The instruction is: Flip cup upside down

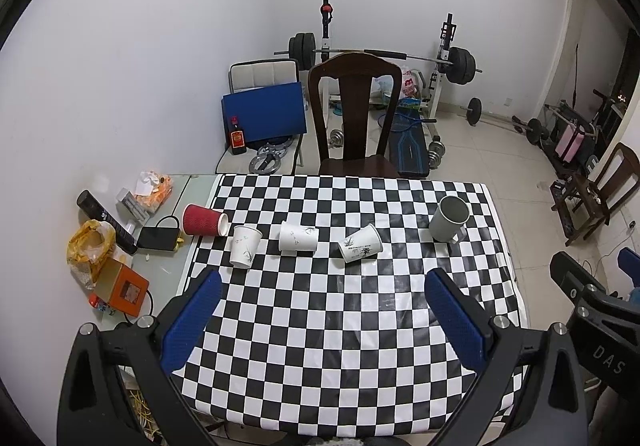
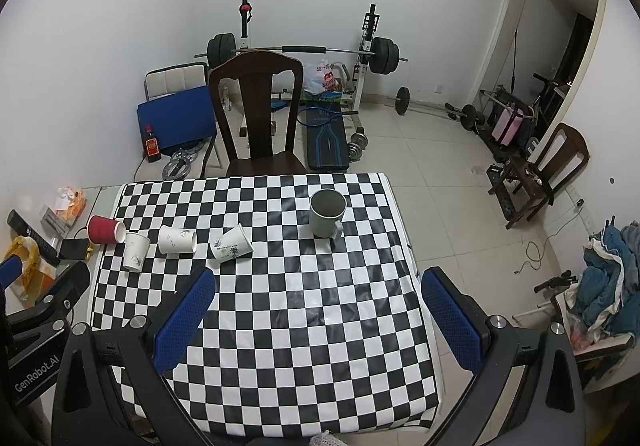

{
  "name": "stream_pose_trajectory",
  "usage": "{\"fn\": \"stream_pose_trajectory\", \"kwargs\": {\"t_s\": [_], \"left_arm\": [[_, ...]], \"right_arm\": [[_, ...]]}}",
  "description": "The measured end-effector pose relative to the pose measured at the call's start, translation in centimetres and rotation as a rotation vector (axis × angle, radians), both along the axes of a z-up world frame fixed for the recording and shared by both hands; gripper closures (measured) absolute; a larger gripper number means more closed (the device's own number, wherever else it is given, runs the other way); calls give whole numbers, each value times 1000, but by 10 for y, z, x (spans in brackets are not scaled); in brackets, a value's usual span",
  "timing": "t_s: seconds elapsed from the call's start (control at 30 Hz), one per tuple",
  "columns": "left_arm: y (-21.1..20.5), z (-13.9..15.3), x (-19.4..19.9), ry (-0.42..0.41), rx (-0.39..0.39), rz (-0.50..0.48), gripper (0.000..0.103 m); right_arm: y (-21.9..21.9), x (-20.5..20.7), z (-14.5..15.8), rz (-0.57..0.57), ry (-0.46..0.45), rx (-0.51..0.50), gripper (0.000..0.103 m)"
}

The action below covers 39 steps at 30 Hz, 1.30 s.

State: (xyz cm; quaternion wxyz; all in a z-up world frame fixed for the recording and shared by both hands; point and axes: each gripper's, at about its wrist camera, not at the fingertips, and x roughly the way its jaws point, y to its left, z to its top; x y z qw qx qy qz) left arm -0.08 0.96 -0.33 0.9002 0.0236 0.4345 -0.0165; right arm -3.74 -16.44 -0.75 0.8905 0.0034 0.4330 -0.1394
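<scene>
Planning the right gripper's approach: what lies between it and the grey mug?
Only bare checkered cloth. In the right wrist view, the open right gripper faces the upright grey mug with nothing in between; the paper cups sit off left.

You're in a home, a spare room doubling as gym and dining spot. Weight bench (image 2: 326,144) with loaded barbell (image 2: 304,48) on its rack against the white wall, dumbbells (image 2: 358,146) on the tiled floor (image 2: 440,174). Dark wooden dining chair (image 1: 354,118) pushed up to a table under a checkered cloth (image 1: 340,306). Clothes heap (image 2: 608,278) far right, open doorway (image 2: 560,46) behind.
</scene>
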Motion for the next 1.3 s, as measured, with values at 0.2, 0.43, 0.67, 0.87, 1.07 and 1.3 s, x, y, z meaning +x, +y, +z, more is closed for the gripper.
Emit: {"fn": "stream_pose_trajectory", "kwargs": {"t_s": [0.2, 0.43, 0.67, 0.87, 1.07, 1.3], "left_arm": [[1, -2, -1, 3, 1, 1, 0], [3, -2, -2, -2, -2, 3, 0], [1, -1, -1, -3, -2, -1, 0], [2, -1, -1, -4, -4, 0, 0], [-6, -2, -2, -4, -4, 0, 0], [-15, 9, -7, -11, -5, 0, 0]], "right_arm": [[-1, -1, 1, 3, 2, 1, 0], [1, -1, 1, 5, 3, 3, 0], [2, -1, 1, 4, 0, 3, 0], [1, -1, 2, 5, 0, 6, 0], [1, -4, 8, 7, 0, 8, 0], [0, -4, 9, 9, -2, 9, 0]]}}
